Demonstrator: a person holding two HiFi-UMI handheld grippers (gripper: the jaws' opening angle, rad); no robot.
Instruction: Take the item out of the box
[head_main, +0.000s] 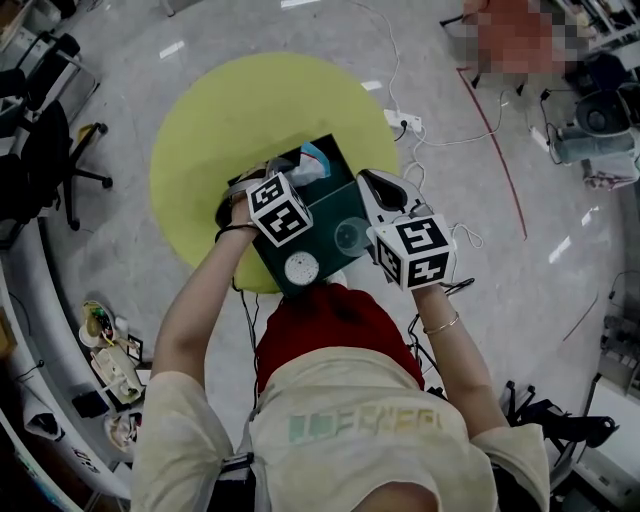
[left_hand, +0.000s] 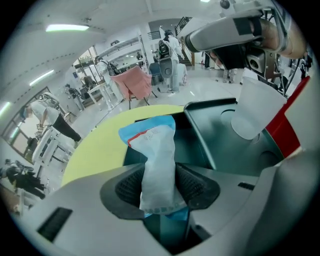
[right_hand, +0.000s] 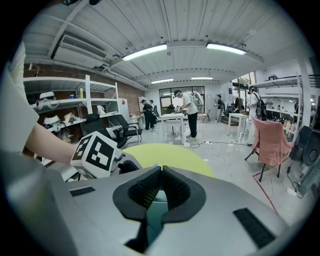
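Jaws of left gripper (left_hand: 159, 176) pinch white-blue sachet (left_hand: 152, 142) at centre frame, red print illegible; right gripper (right_hand: 161, 175) jaws closed, empty.

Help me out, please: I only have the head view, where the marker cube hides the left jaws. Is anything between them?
Observer: Yes. In the left gripper view the left gripper is closed on a white packet with a blue far end, squeezing it from both sides.
Operator: Thank you. And is the right one holding anything?
Observer: No. The right gripper view shows the right gripper with its jaws shut together and nothing between them.
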